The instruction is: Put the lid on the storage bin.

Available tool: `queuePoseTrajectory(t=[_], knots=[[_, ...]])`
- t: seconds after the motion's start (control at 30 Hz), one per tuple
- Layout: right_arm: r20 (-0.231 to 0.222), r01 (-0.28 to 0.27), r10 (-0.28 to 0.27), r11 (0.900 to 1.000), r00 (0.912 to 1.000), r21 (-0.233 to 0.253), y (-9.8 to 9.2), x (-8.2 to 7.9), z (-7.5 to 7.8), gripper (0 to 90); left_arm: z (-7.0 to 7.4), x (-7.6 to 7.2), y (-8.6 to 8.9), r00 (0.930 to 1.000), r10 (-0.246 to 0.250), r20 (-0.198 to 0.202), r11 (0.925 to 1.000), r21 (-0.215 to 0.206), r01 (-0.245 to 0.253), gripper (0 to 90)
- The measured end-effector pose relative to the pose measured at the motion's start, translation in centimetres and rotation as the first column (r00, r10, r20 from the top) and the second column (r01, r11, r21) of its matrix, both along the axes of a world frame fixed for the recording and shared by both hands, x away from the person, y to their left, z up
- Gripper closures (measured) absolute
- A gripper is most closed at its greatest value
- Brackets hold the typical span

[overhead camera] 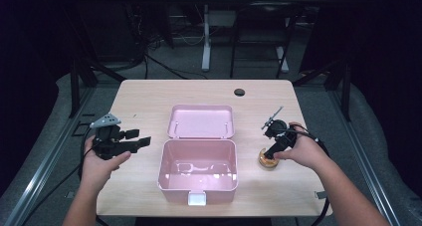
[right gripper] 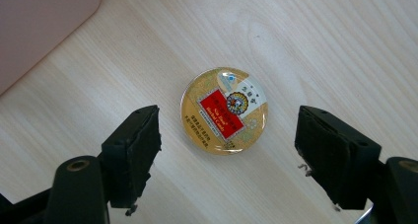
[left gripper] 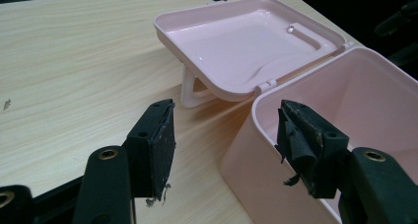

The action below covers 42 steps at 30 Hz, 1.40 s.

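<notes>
A pink plastic box (overhead camera: 197, 171) stands open in the middle of the table, its lid (overhead camera: 201, 121) laid back behind it. A round gold tin with a red label (right gripper: 224, 110) lies flat on the wood to the right of the box (right gripper: 39, 21); the tin (overhead camera: 266, 161) sits under my right hand. My right gripper (right gripper: 227, 152) hovers over the tin, open, jaws either side of it and apart from it. My left gripper (overhead camera: 139, 138) is held left of the box, open and empty. Along its jaws (left gripper: 224, 145) I see the box wall (left gripper: 266, 169) and lid (left gripper: 246, 41).
A dark round hole (overhead camera: 240, 92) sits near the table's far edge. Bare wood lies left of the box and along the front edge. Cables trail off both sides of the table. Dark floor and desk legs lie beyond the far edge.
</notes>
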State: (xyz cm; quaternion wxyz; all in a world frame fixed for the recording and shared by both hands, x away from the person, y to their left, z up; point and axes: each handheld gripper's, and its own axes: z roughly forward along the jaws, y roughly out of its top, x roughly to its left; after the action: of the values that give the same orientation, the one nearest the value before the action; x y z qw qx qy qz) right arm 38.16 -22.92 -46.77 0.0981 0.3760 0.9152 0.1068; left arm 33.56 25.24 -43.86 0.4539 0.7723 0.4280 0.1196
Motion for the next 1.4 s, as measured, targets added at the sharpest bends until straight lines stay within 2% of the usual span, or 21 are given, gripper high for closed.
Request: queuePoseTrajectory(t=[0.1, 0.5, 0.63, 0.73, 0.87, 1.07, 1.4], knots=[[-0.021, -0.004, 0.004, 1.0, 0.9998, 0.002, 0.2, 0.2, -0.3, 23.1, 0.0, 0.0, 0.1, 1.0, 0.006, 0.001, 1.0, -0.003, -0.006, 39.2], [-0.069, 0.008, -0.012, 0.998, 0.9975, -0.06, 0.8, 1.7, -2.0, 17.6, 0.0, 0.0, 0.3, 1.0, 0.009, 0.0, 0.9999, -0.006, -0.009, 39.2], [-0.079, 0.062, -0.066, 0.997, 0.9947, -0.052, 0.7, 2.2, -2.5, 17.0, 0.0, 0.0, 0.3, 0.9999, 0.013, 0.0, 0.9999, -0.01, -0.013, 39.2], [-0.106, 0.14, -0.144, 0.989, 0.9839, -0.039, 0.5, 2.7, -2.9, 16.6, 0.0, 0.0, 0.4, 0.9999, 0.016, -0.001, 0.9998, -0.011, -0.016, 39.2], [-0.121, 0.183, -0.186, 0.982, 0.975, -0.036, 0.2, 3.1, -3.3, 16.6, 0.0, 0.1, 0.6, 0.9998, 0.018, -0.005, 0.9998, -0.009, -0.018, 39.2], [-0.14, 0.185, -0.19, 0.982, 0.9717, -0.048, 0.1, 3.4, -4.1, 16.4, 0.0, 0.1, 0.6, 0.9998, 0.02, -0.003, 0.9997, -0.011, -0.02, 39.2], [-0.172, 0.146, -0.158, 0.986, 0.9725, -0.077, 0.4, 3.5, -5.6, 14.8, 0.1, 0.1, 0.8, 0.9998, 0.017, -0.006, 0.9998, -0.012, -0.017, 39.3]])
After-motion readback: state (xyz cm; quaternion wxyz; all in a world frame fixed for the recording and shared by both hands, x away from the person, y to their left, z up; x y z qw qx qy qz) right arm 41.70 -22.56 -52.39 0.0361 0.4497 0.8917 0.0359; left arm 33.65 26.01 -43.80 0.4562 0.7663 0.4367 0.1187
